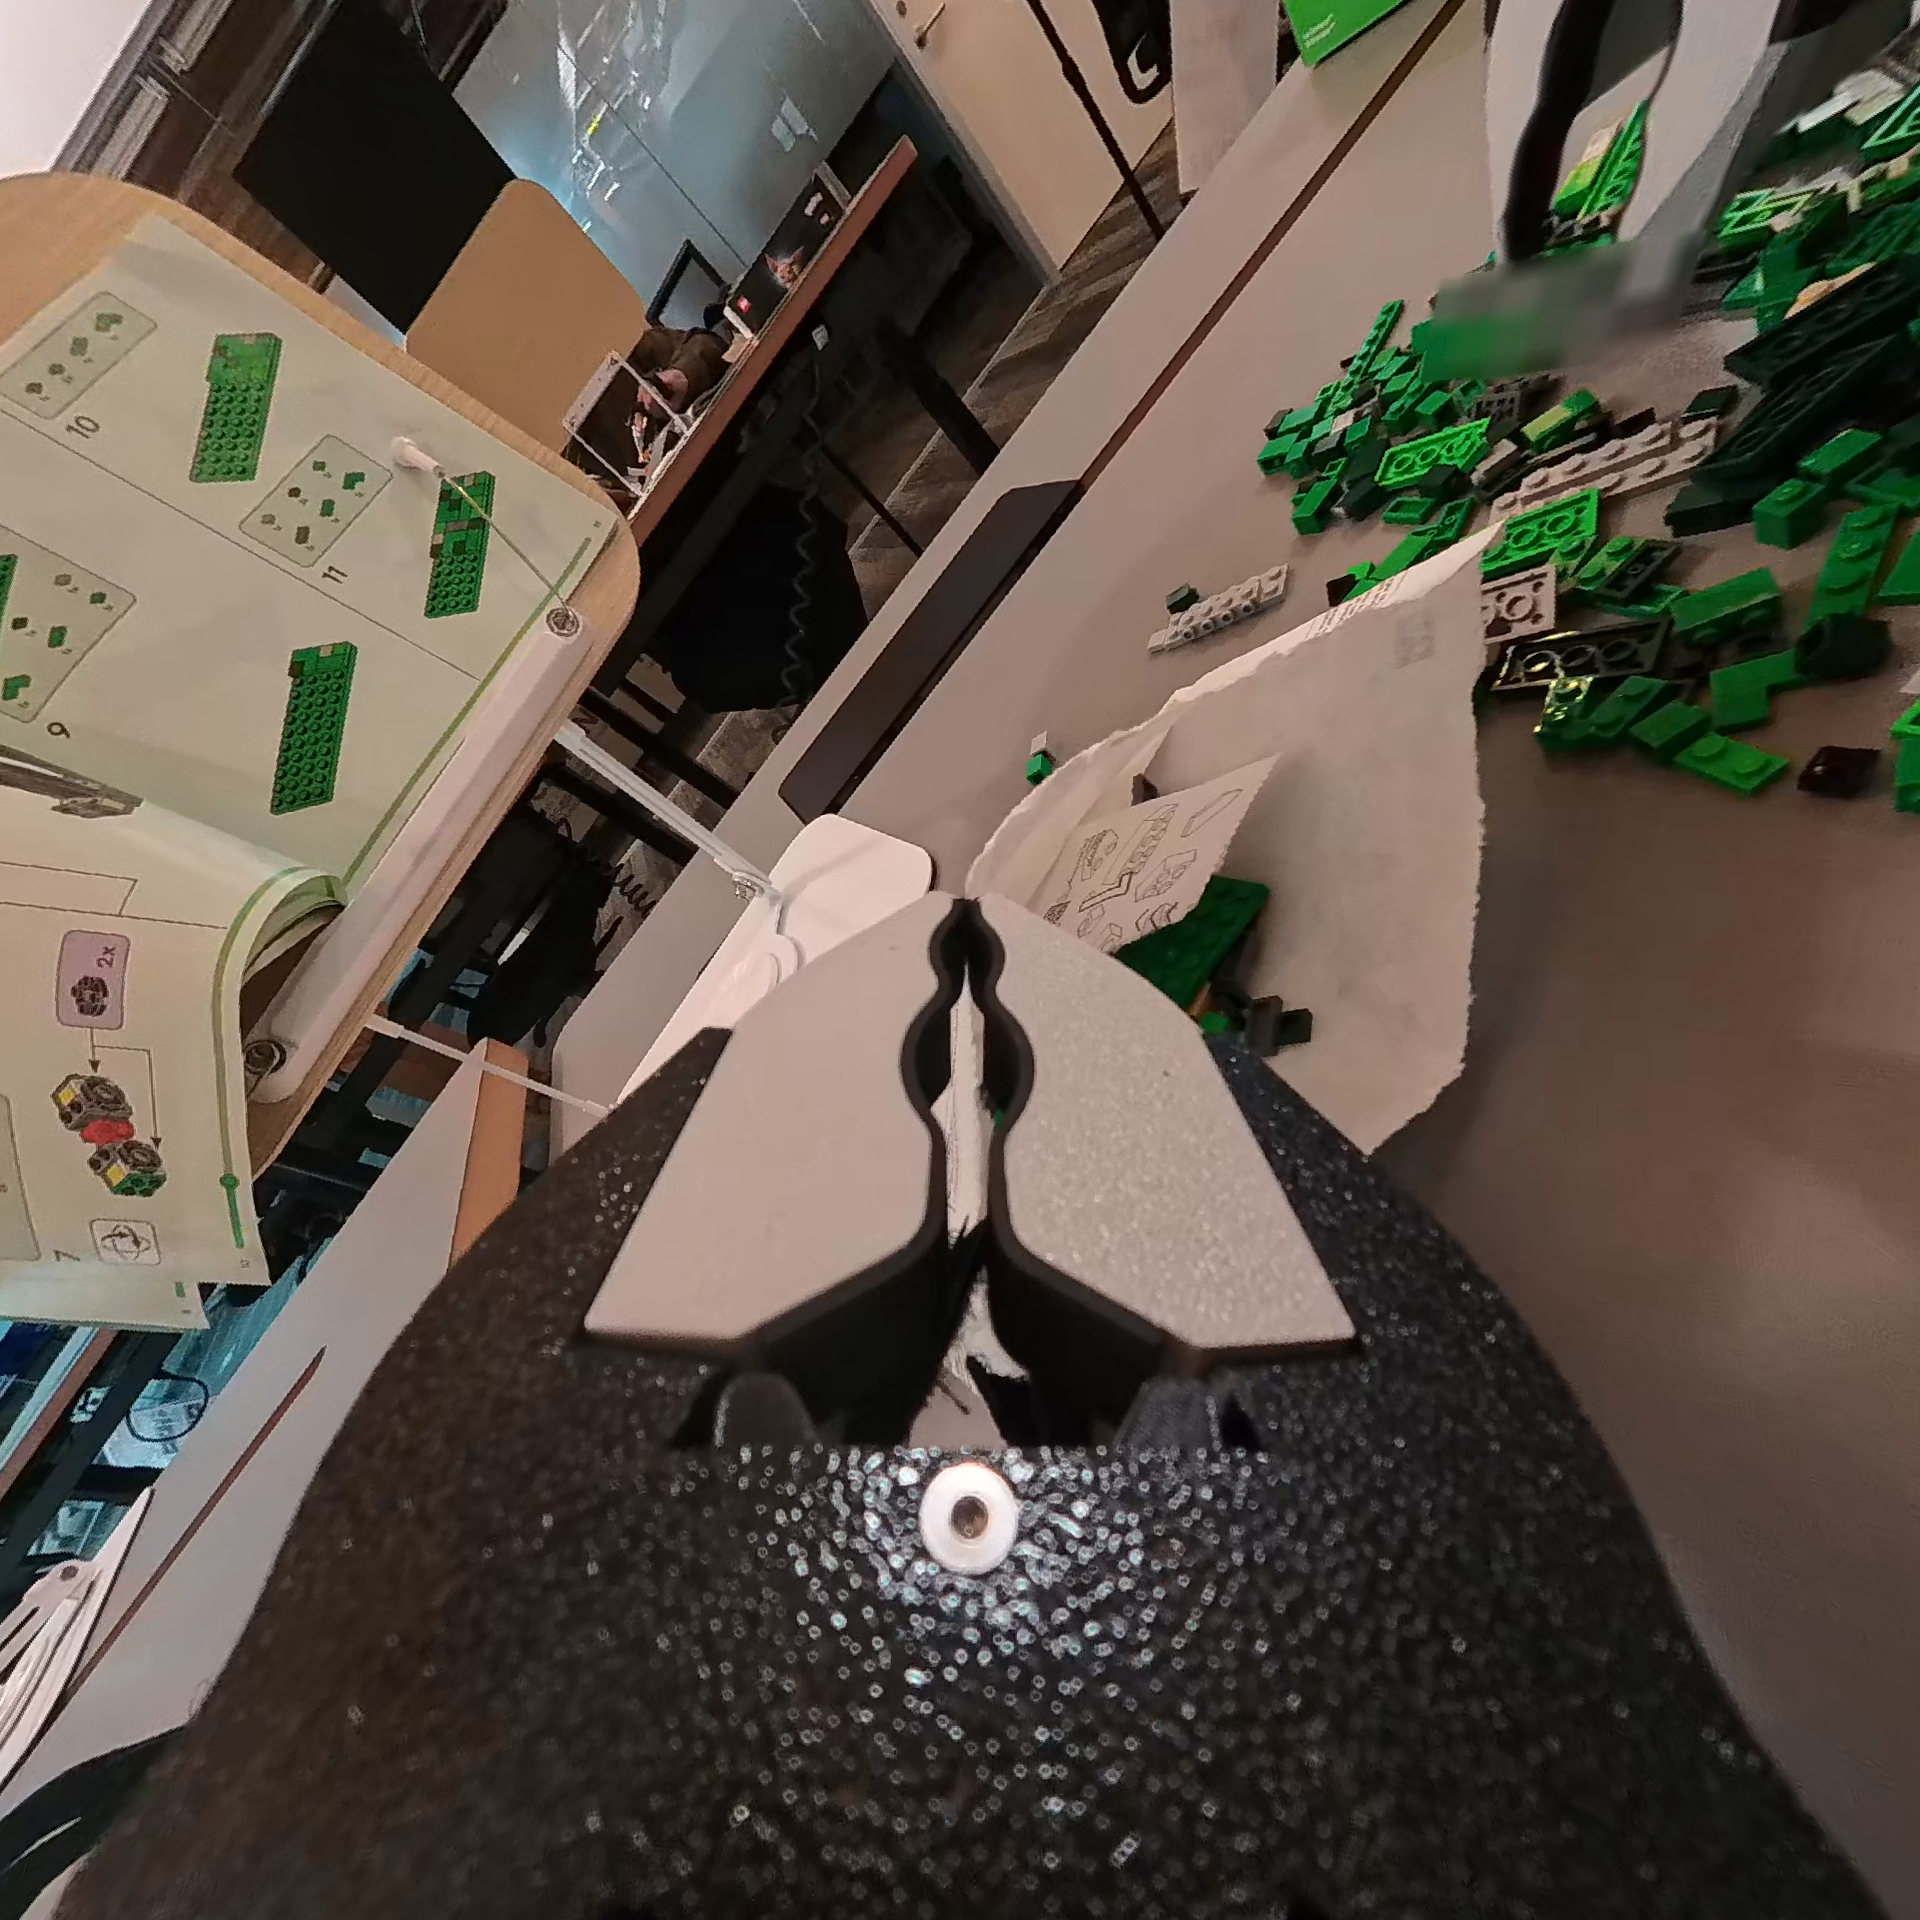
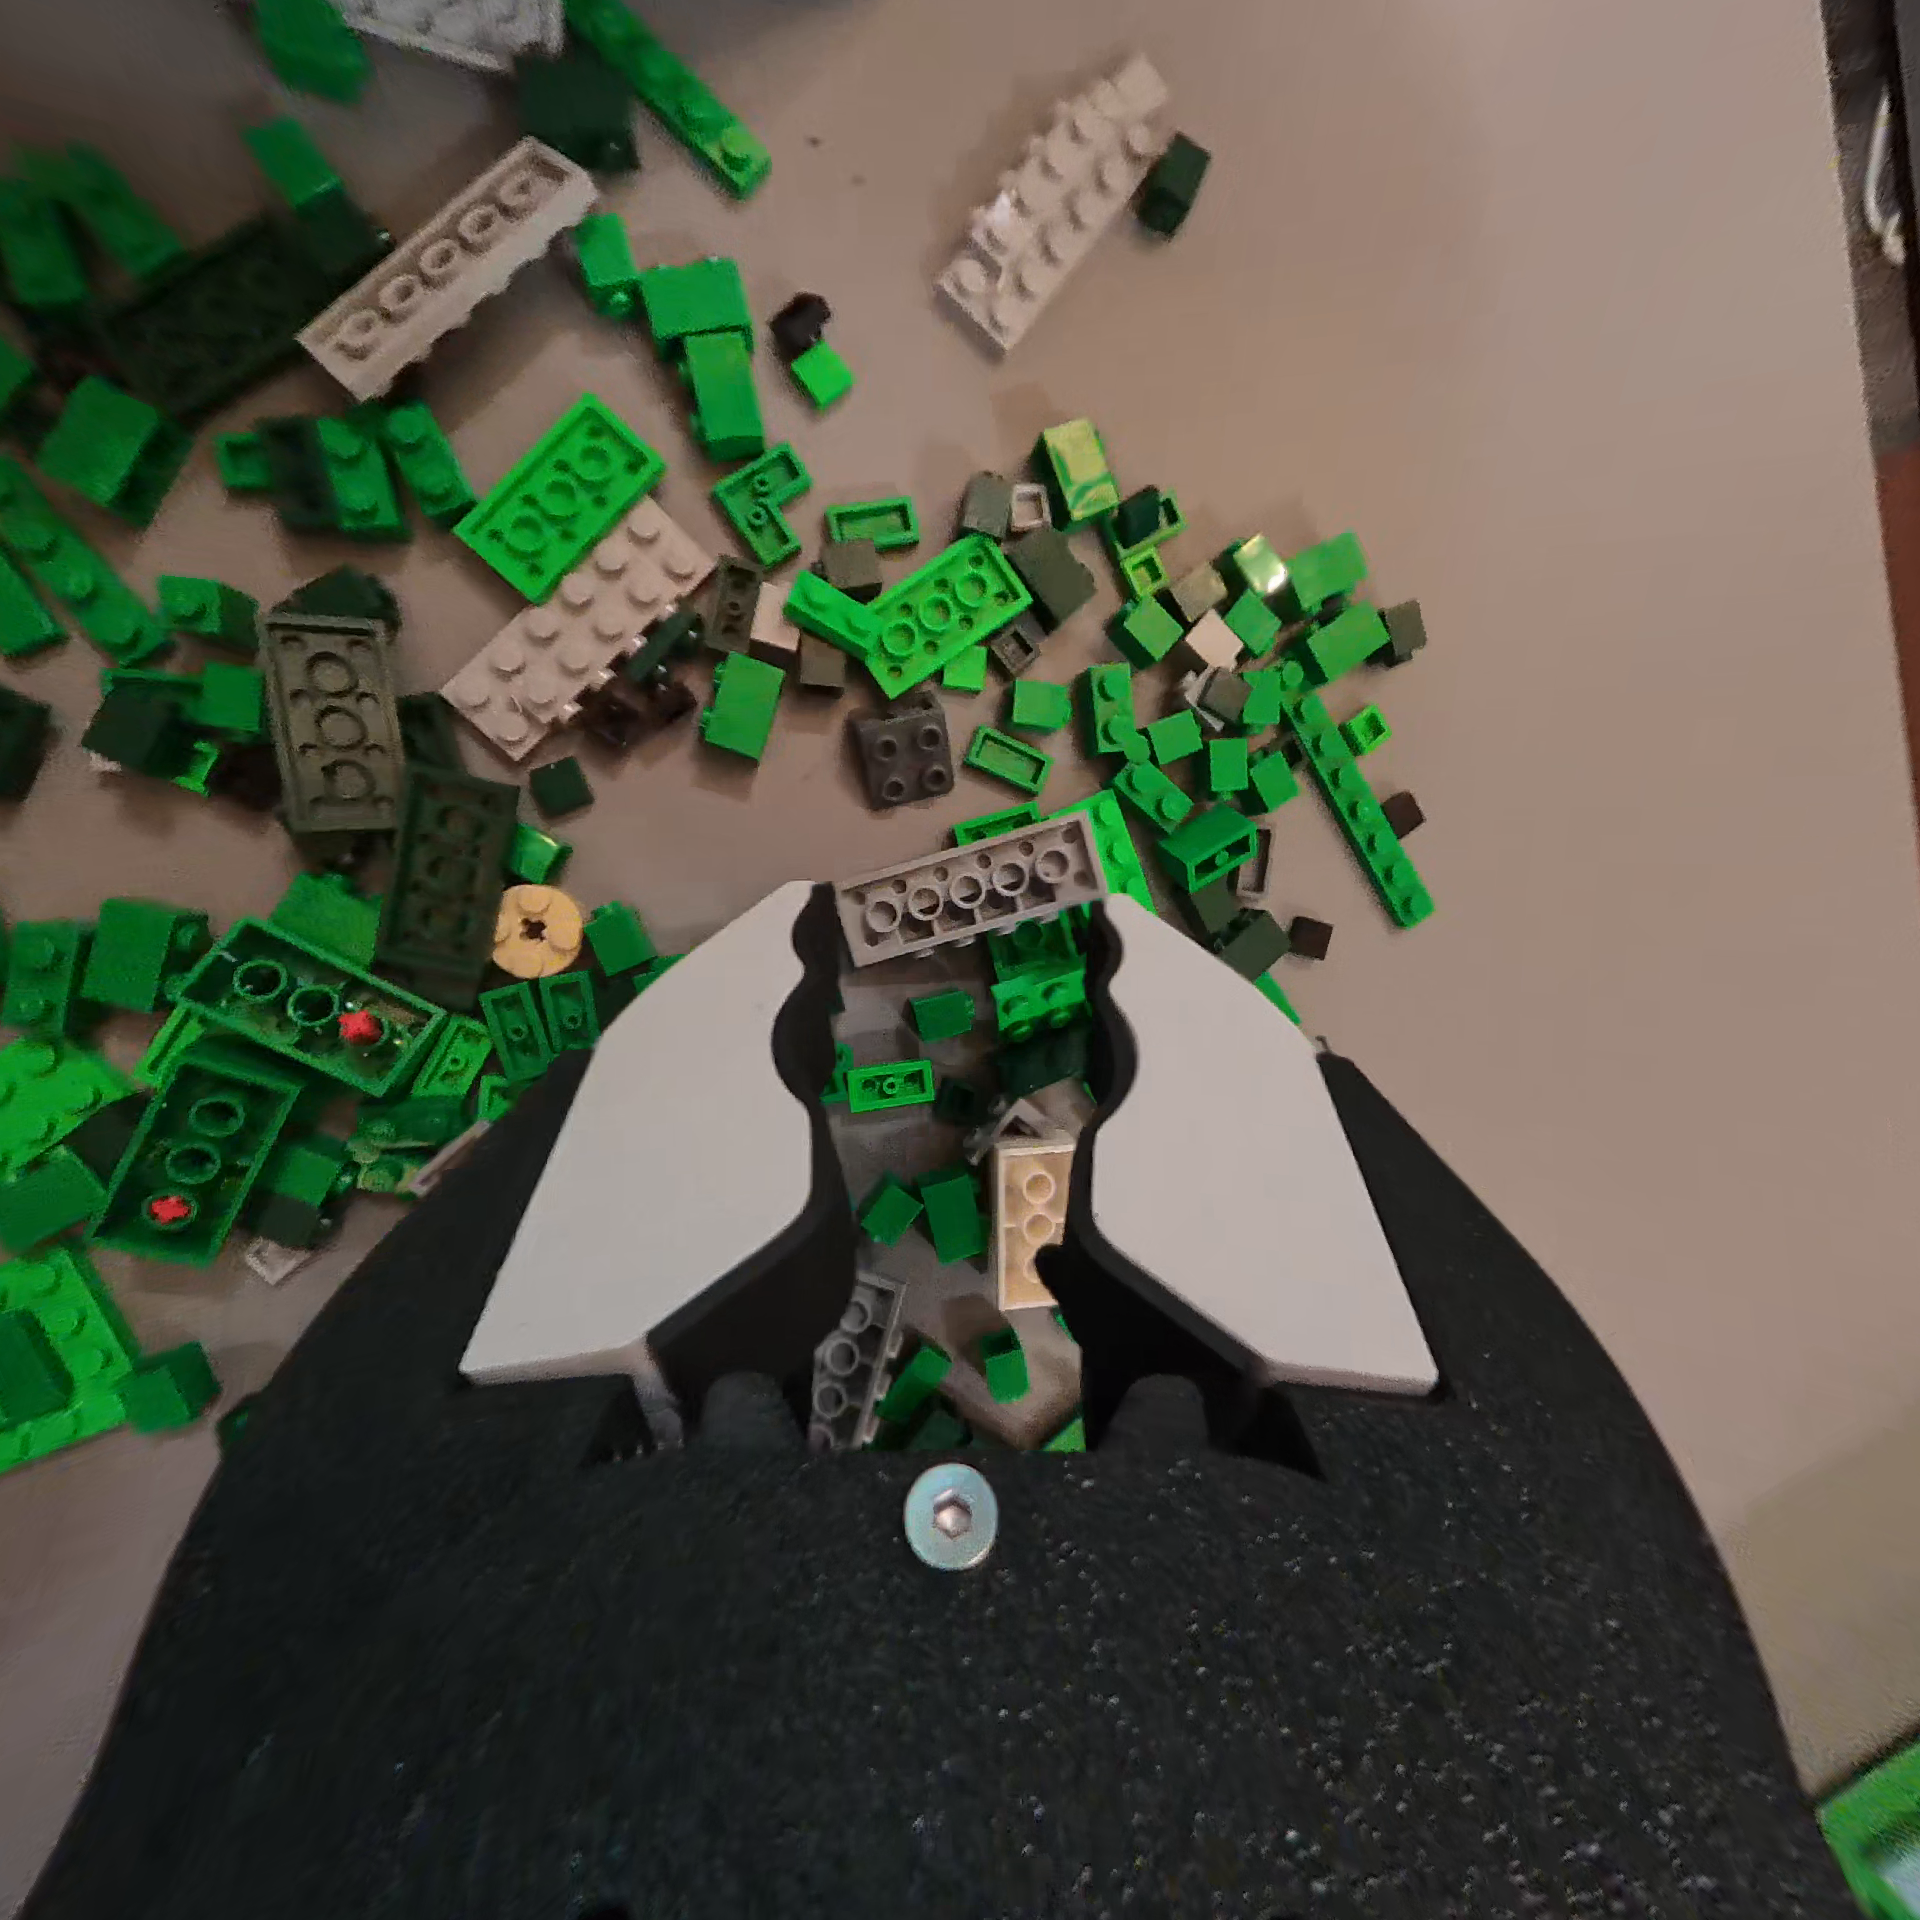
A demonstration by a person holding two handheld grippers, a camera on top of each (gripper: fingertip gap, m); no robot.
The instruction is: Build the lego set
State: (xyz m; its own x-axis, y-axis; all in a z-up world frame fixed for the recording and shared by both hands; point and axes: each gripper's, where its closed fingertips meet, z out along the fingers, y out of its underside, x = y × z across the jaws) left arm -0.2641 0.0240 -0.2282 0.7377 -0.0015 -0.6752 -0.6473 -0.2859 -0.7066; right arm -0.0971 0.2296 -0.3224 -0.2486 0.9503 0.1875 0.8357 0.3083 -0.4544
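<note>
My right gripper (image 2: 961,914) is shut on a light grey plate (image 2: 971,888), held lengthwise between the fingertips with its hollow underside toward the camera. It hangs above a spread pile of green, dark green and grey lego pieces (image 2: 582,582) on the grey table. My left gripper (image 1: 968,920) is shut with nothing visible between its fingers. It points over the table edge toward a torn white paper bag (image 1: 1351,790). The pile also shows in the left wrist view (image 1: 1662,540). An open instruction booklet (image 1: 260,582) stands on a holder at the left.
A grey studded plate (image 2: 1060,197) and a small dark green brick (image 2: 1172,182) lie apart at the far side of the pile. A tan round piece (image 2: 537,930) lies to the left of the right gripper. A green plate (image 1: 1205,935) lies under the torn bag. Bare table (image 2: 1558,520) lies to the right. The gap from one gripper's tips to the other's is roughly 30 centimeters. My right gripper is the nearer one to the tan round piece (image 2: 537,930): about 5 centimeters, against 25 centimeters. Seen from the left wrist view (image 1: 1825,292) as well.
</note>
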